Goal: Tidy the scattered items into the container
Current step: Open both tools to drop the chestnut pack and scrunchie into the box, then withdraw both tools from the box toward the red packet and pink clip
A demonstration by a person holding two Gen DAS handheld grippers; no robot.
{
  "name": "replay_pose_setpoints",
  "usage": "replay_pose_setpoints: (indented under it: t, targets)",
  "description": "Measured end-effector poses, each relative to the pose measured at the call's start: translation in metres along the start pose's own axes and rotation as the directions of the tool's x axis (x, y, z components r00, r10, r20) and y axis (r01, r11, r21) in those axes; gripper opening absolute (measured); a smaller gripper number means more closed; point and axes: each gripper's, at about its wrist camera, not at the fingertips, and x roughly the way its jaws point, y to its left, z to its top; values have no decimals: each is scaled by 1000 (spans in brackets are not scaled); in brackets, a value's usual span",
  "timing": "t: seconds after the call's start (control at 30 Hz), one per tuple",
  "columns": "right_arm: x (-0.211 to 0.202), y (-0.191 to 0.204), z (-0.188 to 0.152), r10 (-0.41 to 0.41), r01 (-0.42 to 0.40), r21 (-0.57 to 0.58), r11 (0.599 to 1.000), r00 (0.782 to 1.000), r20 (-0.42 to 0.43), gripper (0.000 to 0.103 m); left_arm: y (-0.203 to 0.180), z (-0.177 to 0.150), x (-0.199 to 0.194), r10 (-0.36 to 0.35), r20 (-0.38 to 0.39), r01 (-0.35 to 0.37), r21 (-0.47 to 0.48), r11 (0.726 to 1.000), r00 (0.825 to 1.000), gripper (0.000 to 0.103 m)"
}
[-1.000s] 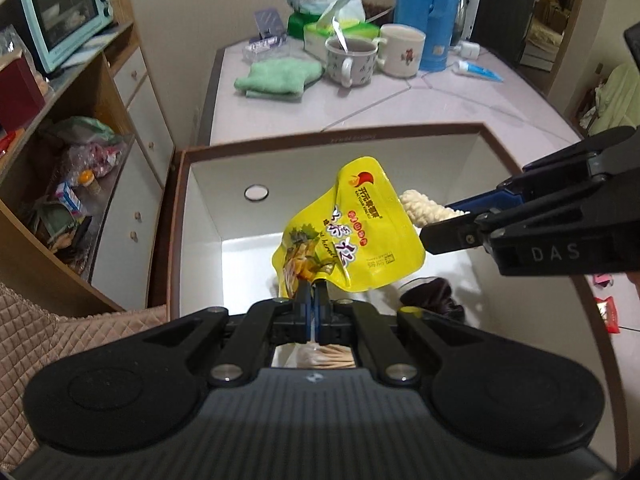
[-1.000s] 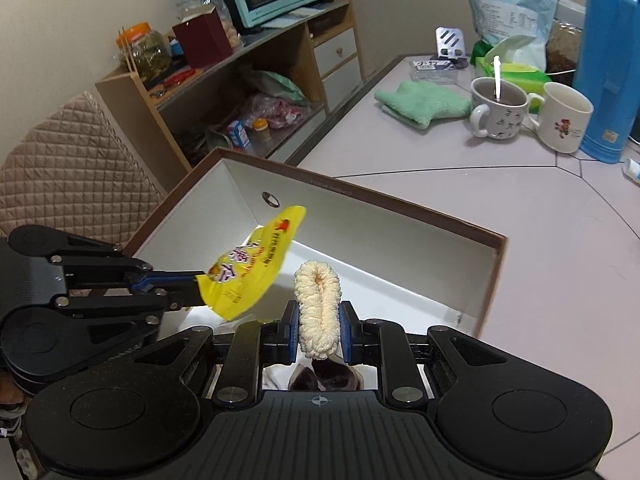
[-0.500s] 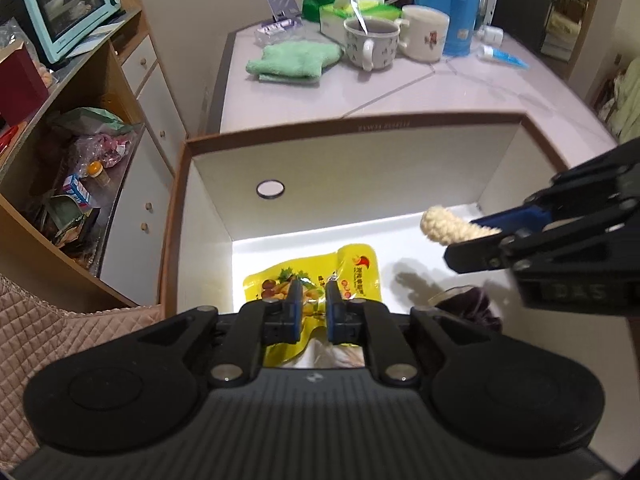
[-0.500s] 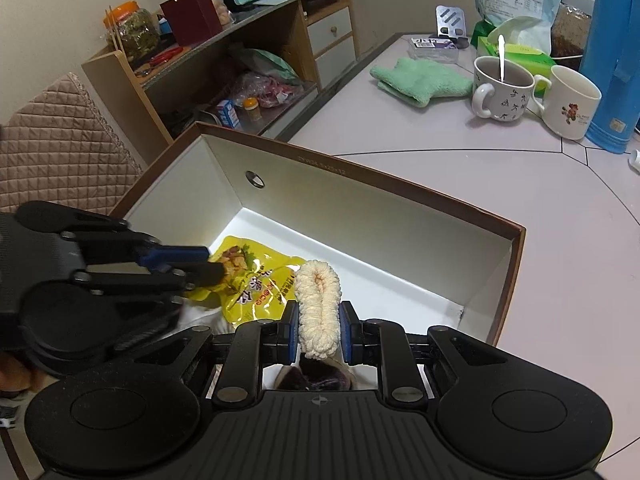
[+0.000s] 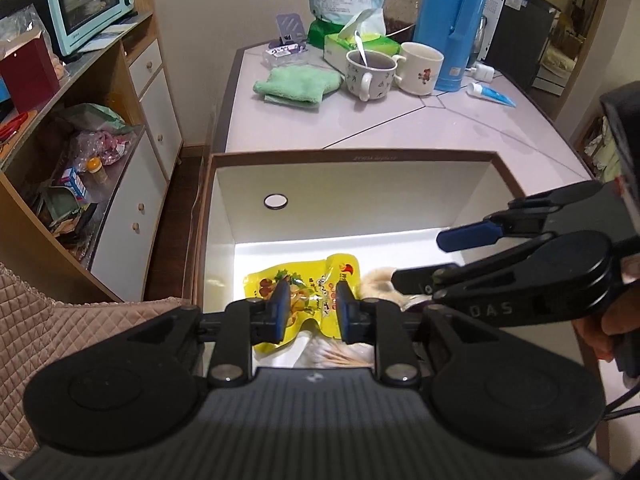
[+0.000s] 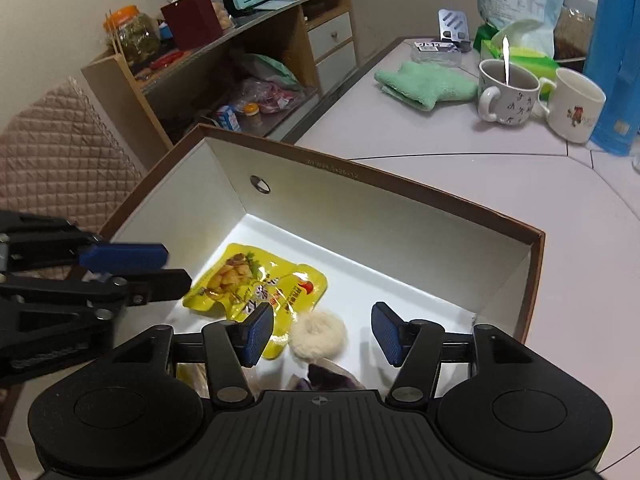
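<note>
A brown-rimmed box (image 5: 352, 157) (image 6: 420, 196) with white walls stands on the table. A yellow snack pouch (image 5: 308, 292) (image 6: 256, 280) lies flat on its floor. A cream fluffy scrunchie (image 6: 318, 335) (image 5: 378, 280) lies beside it, with a dark purple item (image 6: 332, 378) nearer me. My left gripper (image 5: 310, 310) is open and empty above the pouch. My right gripper (image 6: 322, 338) is open and empty above the scrunchie; it also shows in the left wrist view (image 5: 452, 258).
On the table behind the box are a green cloth (image 5: 298, 85), two mugs (image 5: 370, 72), a blue thermos (image 5: 454, 24), a tissue box (image 5: 360, 44) and a tube (image 5: 492, 94). A wooden shelf (image 5: 80, 136) with a toaster oven (image 5: 88, 0) stands left.
My left gripper let go of the yellow pouch, which now lies in the box. My right gripper opened and dropped the scrunchie beside it. Both grippers have pulled back a little.
</note>
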Motion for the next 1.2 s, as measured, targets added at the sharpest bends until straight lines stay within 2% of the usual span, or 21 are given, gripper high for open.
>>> replay_pose_setpoints:
  t: [0.27,0.4,0.63,0.7,1.1,1.13,1.17,1.2]
  targets:
    - [-28,8,-10,21,-22,-22,1000,1000,-21,58,-6,-2,-20,9,-5,-8,19,1000,1000,29]
    - [-45,14,-21,19,-19,-13,1000,999,-42,58,-13,-6,-32,17,-10,-16,36,999,1000,40]
    - [-78,26,-44,12,-11,18,1000,999,-42,58,-28,-14,-54,30,-2,-29,41,999,1000,53]
    - [-85,29,-50,12,-11,26,1000,999,-41,58,-33,-18,-60,34,2,-34,44,998,999,61]
    - [-120,48,-81,-3,4,34,999,999,-36,59,-52,-40,-98,58,8,-58,58,997,998,69]
    - [-122,49,-83,-6,7,33,999,999,-37,62,-53,-42,-101,62,9,-63,59,996,998,70]
    - [-124,51,-85,-11,12,33,999,999,-33,81,-55,-43,-104,67,10,-67,60,996,998,73]
    - [-127,54,-88,-17,17,27,999,1000,-21,90,-56,-45,-107,71,12,-72,61,996,997,76]
